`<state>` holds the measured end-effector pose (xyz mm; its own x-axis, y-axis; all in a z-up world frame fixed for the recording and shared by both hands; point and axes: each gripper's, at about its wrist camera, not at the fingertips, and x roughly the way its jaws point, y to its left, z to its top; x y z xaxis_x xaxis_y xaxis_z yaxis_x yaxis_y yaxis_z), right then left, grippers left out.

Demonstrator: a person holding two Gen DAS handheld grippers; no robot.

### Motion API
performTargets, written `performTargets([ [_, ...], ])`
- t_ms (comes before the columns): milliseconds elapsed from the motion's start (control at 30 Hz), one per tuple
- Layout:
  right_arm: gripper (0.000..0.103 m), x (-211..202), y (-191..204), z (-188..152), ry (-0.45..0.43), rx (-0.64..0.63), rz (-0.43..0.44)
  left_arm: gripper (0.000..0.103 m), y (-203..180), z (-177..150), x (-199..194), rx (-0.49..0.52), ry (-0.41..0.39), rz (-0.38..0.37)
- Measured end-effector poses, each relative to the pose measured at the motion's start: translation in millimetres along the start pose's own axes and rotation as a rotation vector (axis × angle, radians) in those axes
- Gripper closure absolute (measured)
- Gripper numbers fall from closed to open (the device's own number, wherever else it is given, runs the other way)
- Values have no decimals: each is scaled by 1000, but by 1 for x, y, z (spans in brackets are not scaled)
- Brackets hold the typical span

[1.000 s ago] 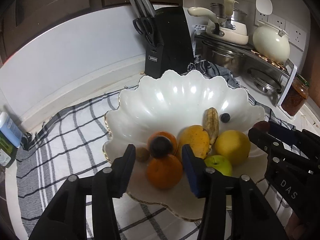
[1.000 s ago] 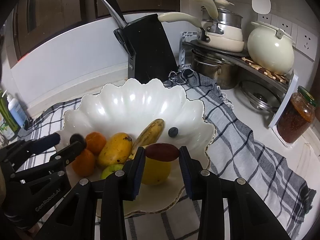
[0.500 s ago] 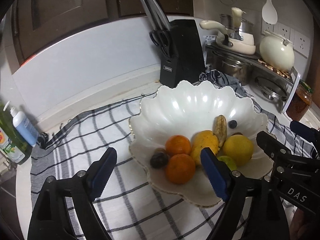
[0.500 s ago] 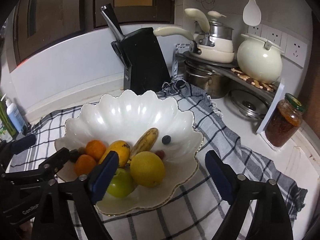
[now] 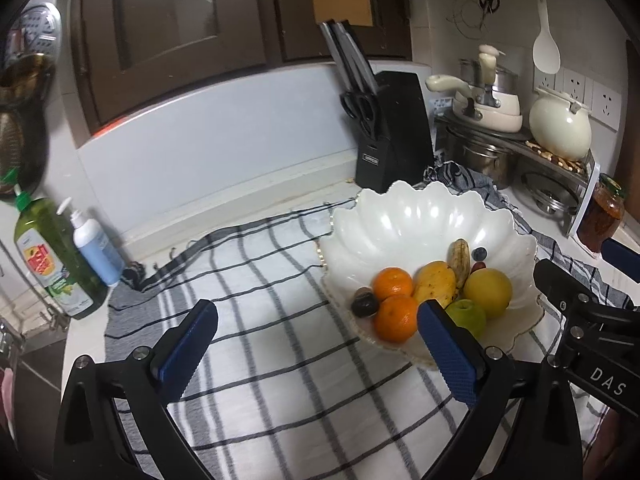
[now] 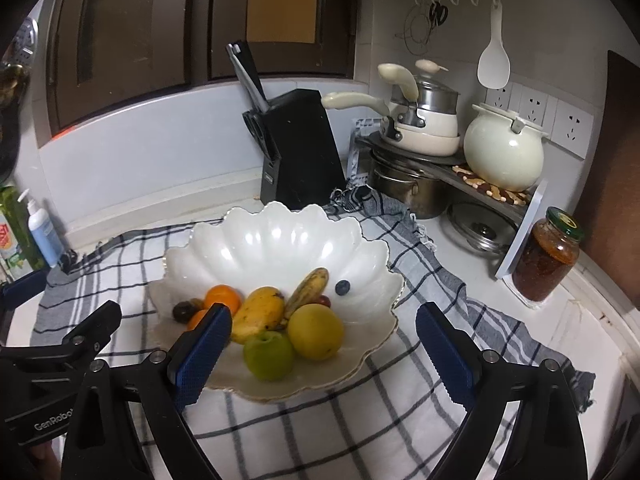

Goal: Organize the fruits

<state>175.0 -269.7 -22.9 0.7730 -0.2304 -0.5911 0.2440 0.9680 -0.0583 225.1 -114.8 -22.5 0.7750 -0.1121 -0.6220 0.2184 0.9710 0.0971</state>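
A white scalloped bowl (image 5: 404, 220) (image 6: 276, 236) sits on a checked cloth (image 5: 260, 360). It holds two oranges (image 5: 394, 316), a mango (image 5: 434, 282) (image 6: 258, 312), a banana (image 6: 308, 290), a yellow fruit (image 6: 316, 332), a green apple (image 6: 268, 354), a dark fruit (image 5: 364, 306), a blueberry (image 6: 342, 287) and a small red fruit (image 6: 323, 301). My left gripper (image 5: 316, 350) is open and empty, drawn back in front of the bowl's left side. My right gripper (image 6: 322, 354) is open and empty, in front of the bowl.
A black knife block (image 6: 298, 148) stands behind the bowl. A rack with pots (image 6: 420, 140) and a white pot (image 6: 504, 152) is at the back right. A jar (image 6: 546, 256) stands right. Bottles (image 5: 60, 256) stand at the left by the sink.
Both grippers have opened, letting go of a dark fruit and a small red fruit into the bowl, and have drawn back and up from the bowl.
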Motion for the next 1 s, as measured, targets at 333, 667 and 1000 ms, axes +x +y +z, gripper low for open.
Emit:
performTargets([
  [333,9,-35,26,-7,-28,-17,-3,1,34,-18,-32,-61,-24,36],
  [667,9,-82,44,-22,-71,-23,-16,1,60,-39,-73,-96,-50,64],
  [1000,9,-109,49,-41,-75,-11,-2,1,70,-59,-109,-115,-79,81],
])
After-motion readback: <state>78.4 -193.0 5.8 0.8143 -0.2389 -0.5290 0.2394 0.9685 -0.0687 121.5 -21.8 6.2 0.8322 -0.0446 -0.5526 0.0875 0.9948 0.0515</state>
